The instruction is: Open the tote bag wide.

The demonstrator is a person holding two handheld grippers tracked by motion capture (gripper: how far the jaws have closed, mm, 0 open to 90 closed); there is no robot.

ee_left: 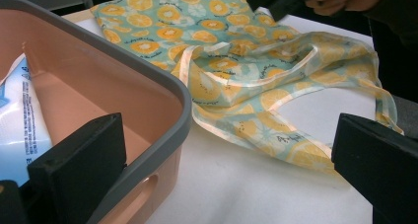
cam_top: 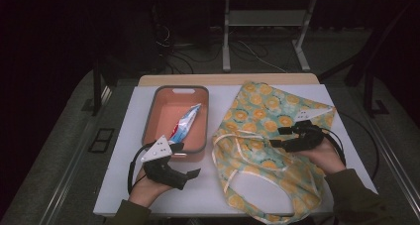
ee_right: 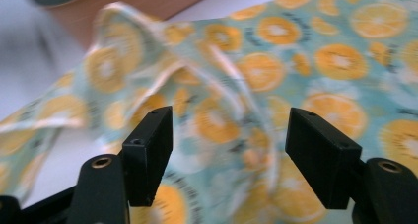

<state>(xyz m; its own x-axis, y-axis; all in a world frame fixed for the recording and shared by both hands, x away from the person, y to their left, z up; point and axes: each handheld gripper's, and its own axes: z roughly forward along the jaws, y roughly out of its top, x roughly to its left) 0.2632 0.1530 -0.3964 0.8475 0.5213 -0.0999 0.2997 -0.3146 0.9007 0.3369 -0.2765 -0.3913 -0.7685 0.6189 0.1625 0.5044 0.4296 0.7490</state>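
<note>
**Right gripper open over the orange-print bag, left waiting by the bin**

From the high view, a white table [cam_top: 124, 185] carries a pink bin [cam_top: 153, 117] with a grey rim on the left and an orange-print cloth bag [cam_top: 262, 136] spread on the right. A blue and white pouch [cam_top: 185, 123] lies slanted inside the bin. The bag runs from the far right corner toward the near edge, its handles looping out at its left side, toward the bin. The right gripper [cam_top: 277, 137] hovers over the middle of the bag and points left, toward the handles, so it is the nearer tool by far. The left gripper [cam_top: 187, 160] sits at the bin's near edge, well apart from the cloth.

In the left gripper view, its jaws stand wide apart with nothing between them. One jaw is in front of the bin's corner [ee_left: 182, 103], the other over bare table. This view shows what the high view flattens: a handle [ee_left: 246, 81] stands up off the table in a loop, open enough to catch.

In the right gripper view, the jaws are apart and clamp nothing. The bag [ee_right: 315, 51] lies blurred just beyond them, with a pale handle strip [ee_right: 256, 110] running between the jaws but not pinched. The bin's wall [ee_right: 148, 2] shows beyond the cloth.
</note>
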